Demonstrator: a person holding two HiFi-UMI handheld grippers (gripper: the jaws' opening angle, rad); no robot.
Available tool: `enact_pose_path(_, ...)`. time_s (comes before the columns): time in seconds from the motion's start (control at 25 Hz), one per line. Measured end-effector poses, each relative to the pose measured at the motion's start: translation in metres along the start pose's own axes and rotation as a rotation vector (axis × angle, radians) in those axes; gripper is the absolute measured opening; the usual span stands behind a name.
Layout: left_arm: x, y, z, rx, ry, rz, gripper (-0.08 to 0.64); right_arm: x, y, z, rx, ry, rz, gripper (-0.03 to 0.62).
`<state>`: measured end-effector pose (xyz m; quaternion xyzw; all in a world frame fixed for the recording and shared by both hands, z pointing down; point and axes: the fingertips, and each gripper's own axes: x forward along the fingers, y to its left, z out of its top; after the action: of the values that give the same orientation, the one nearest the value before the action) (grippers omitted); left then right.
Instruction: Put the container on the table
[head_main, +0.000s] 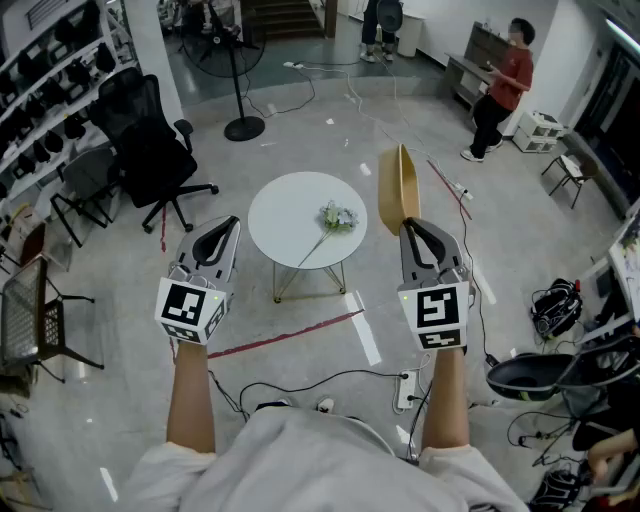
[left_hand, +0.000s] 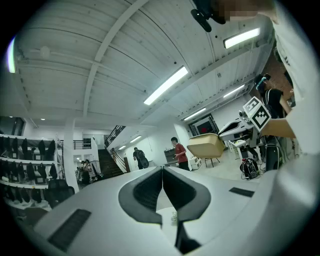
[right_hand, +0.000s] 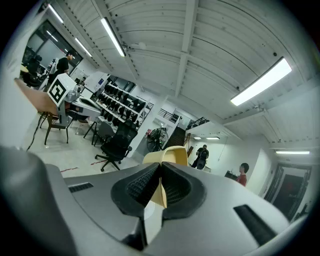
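Note:
A tan open container (head_main: 397, 185) is held up on its edge to the right of the round white table (head_main: 285, 215). My right gripper (head_main: 408, 226) is shut on its wall. In the right gripper view the tan wall (right_hand: 169, 155) sits pinched between the dark pads of that gripper (right_hand: 160, 171). My left gripper (head_main: 229, 226) hovers by the table's left edge with its jaws shut and nothing in them. In the left gripper view its tips (left_hand: 162, 171) meet, and the container (left_hand: 206, 145) shows off to the right. A small flower sprig (head_main: 338, 217) lies on the table's right half.
A black office chair (head_main: 150, 150) and a standing fan (head_main: 238, 70) are beyond the table on the left. A folding chair (head_main: 30, 320) is at the far left. Cables and a power strip (head_main: 405, 388) lie on the floor near my feet. A person (head_main: 500, 85) stands at the back right.

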<state>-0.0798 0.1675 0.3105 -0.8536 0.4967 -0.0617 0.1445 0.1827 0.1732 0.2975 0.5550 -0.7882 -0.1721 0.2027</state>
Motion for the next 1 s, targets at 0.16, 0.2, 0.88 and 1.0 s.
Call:
enact_pose_path(0.16, 0.013, 0.003, 0.001, 0.003, 0.01, -0.004, 0.021, 0.014, -0.004, 0.001, 0.009, -0.003, 0.017, 0.029)
enact_pose_path(0.2, 0.016, 0.005, 0.001, 0.004, 0.012, -0.004, 0.021, 0.018, -0.004, 0.003, 0.018, -0.012, 0.027, 0.03)
enact_pose_path(0.88, 0.185, 0.148, -0.095, -0.018, 0.006, -0.018, 0.021, 0.253, -0.019, -0.005, 0.007, 0.007, 0.039, 0.031)
enact_pose_path(1.0, 0.233, 0.196, -0.122, -0.046, 0.034, -0.023, 0.021, 0.319, -0.026, -0.007, 0.014, 0.049, 0.031, 0.031)
